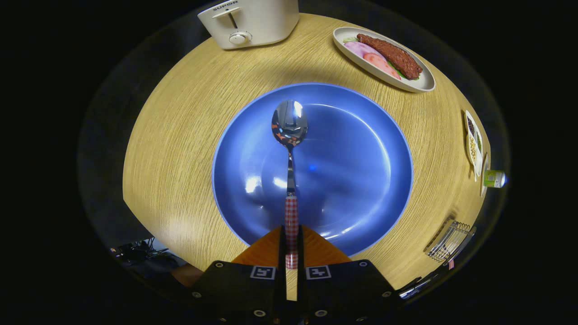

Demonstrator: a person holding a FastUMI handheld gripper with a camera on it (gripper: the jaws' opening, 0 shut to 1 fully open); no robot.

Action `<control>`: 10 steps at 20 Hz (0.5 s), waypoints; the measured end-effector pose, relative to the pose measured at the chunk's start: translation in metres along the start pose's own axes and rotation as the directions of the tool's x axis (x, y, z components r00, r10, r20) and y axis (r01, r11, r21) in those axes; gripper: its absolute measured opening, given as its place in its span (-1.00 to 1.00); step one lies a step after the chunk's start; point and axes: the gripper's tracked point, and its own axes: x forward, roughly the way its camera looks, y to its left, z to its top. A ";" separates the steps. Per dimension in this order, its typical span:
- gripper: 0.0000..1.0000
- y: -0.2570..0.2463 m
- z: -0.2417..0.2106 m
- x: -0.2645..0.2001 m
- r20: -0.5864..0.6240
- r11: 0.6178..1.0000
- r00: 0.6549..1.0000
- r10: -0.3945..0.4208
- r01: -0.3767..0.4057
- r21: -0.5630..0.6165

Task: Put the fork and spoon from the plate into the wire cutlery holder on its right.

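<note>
A steel spoon (290,135) with a red-and-white checked handle points away from me over the blue plate (361,171). My gripper (291,234) is shut on the spoon's handle, both fingers pressed against it. The bowl of the spoon hovers above the plate's far half; I cannot tell whether it touches the plate. The wire cutlery holder (449,241) stands on the wooden table to the right of the plate, near the table's edge, and a utensil handle shows beside it.
A white toaster (248,22) stands at the far side of the round wooden table (180,149). A white oval dish (384,58) with sliced food lies far right. A small divided dish (473,142) and a green-labelled bottle (493,178) sit at the right edge.
</note>
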 end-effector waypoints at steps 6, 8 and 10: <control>-0.83 -0.045 -0.006 -0.039 0.083 0.999 0.996 -0.042 0.042 0.005; -0.85 -0.064 -0.013 -0.058 0.109 0.998 0.993 -0.054 0.052 0.026; -0.86 -0.085 -0.022 -0.080 0.133 0.997 0.989 -0.070 0.065 0.042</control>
